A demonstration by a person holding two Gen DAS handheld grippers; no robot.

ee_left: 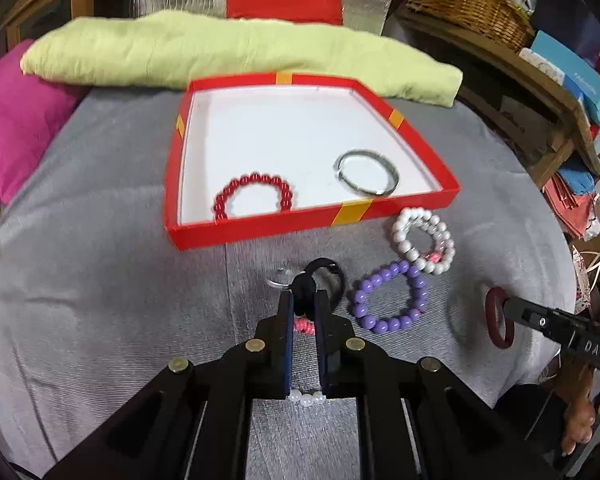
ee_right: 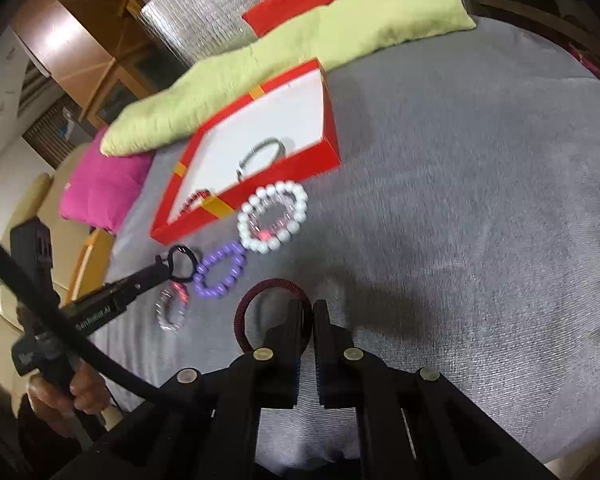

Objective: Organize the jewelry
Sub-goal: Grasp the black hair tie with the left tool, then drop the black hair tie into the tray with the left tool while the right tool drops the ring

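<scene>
A red box [ee_left: 260,230] [ee_right: 332,136] with a white floor lies on the grey cloth. In it are a red bead bracelet [ee_left: 252,196] and a silver bangle [ee_left: 367,176] [ee_right: 262,156]. In front of it lie a white pearl bracelet [ee_left: 424,244] [ee_right: 274,216] and a purple bead bracelet [ee_left: 388,300] [ee_right: 220,270]. My left gripper [ee_left: 303,298] [ee_right: 165,268] is shut on a black hair tie [ee_left: 328,276] [ee_right: 182,262]. My right gripper [ee_right: 307,312] [ee_left: 504,312] is shut on a dark red hair tie [ee_right: 272,300] [ee_left: 498,316]. A clear and pink bead bracelet [ee_right: 172,306] lies under the left gripper.
A light green cushion [ee_left: 228,52] lies behind the box, a pink cushion [ee_left: 16,120] at the left. A red bag [ee_left: 284,2] stands at the back. A wooden shelf with a wicker basket [ee_left: 468,4] is at the right.
</scene>
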